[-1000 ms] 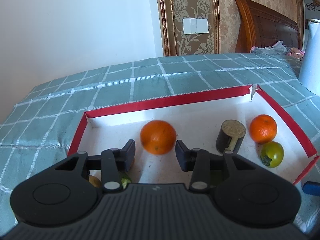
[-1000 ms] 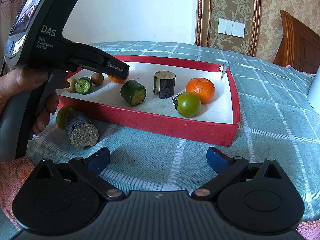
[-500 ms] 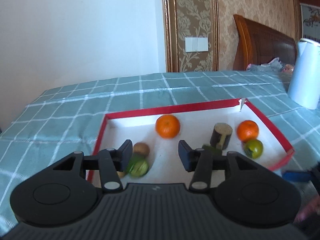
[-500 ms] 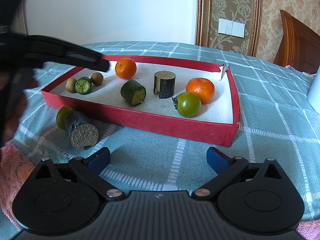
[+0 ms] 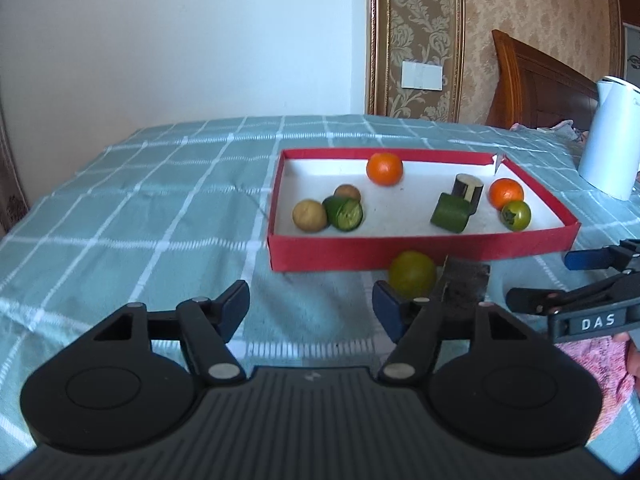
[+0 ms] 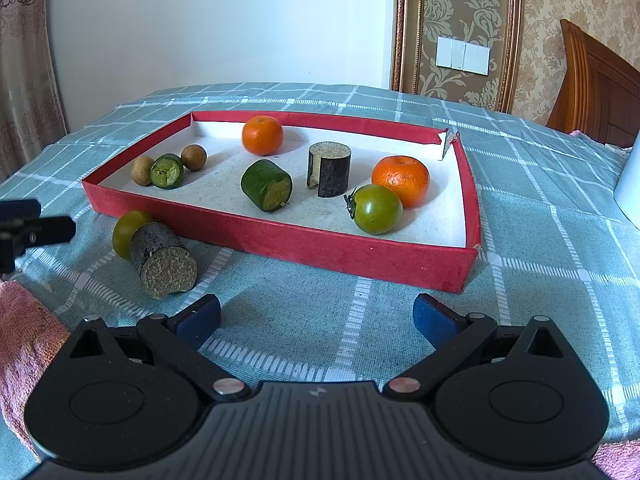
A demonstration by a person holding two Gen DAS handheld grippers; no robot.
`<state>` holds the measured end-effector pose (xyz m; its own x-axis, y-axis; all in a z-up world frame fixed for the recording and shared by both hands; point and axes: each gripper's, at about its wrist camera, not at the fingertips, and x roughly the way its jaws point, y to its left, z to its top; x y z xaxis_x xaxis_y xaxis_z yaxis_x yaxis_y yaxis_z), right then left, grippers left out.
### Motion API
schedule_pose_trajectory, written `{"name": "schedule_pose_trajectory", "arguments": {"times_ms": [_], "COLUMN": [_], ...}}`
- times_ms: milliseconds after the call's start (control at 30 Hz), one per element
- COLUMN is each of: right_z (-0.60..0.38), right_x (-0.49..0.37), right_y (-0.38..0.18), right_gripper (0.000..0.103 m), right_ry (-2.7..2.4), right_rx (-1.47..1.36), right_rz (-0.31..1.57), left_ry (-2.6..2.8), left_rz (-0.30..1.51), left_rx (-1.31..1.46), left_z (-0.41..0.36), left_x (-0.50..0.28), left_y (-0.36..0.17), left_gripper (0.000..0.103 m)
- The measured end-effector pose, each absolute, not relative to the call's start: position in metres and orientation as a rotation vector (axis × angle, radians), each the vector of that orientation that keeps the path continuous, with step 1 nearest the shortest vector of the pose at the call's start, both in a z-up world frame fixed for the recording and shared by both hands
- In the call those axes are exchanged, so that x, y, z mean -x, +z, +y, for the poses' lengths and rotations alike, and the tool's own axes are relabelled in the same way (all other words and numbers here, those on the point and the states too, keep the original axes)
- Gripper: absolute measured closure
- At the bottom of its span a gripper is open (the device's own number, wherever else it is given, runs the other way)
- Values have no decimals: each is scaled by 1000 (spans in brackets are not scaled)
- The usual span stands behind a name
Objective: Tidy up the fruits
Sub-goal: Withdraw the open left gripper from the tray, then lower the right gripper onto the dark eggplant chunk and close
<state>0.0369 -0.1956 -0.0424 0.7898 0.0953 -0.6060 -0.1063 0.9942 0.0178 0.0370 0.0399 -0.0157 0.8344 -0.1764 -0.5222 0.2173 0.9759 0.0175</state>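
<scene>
Right wrist view: both the right gripper (image 6: 316, 316) and left gripper (image 5: 310, 306) are hanging open and empty, while the dark log piece (image 6: 164, 262) is lying outside the red tray (image 6: 280, 236) by its near-left corner, looking rigid, rough and light, best pinched across its round sides.

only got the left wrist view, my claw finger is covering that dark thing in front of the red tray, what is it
observer: a dark cylinder lying on its side on the cloth, its rough cut face turned toward the right claw.
operator: is the right claw holding anything, i only see its edge
observer: no, it is open, with only bare cloth between its blue pads.
</scene>
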Motion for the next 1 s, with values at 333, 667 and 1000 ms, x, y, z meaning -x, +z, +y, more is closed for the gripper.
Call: {"name": "schedule_pose_trajectory", "arguments": {"times_ms": [333,667,1000], "right_z": [-194,-175,-159], "right_x": [-34,-13,-32], "right_y": [-43,-31,-32], "right_gripper": [0,0,20], "right_ry": [134,338,394], "right_rx": [19,103,164], "right_rz": [648,508,555], "left_ry": [-199,-228,-223], "left_rz": [624,644,662], "left_rx": [-14,-60,-71], "left_z": [42,33,30], "left_x": [-53,-55,-58], "left_y": [-32,-34,-36], "left_gripper": [29,10,0]}}
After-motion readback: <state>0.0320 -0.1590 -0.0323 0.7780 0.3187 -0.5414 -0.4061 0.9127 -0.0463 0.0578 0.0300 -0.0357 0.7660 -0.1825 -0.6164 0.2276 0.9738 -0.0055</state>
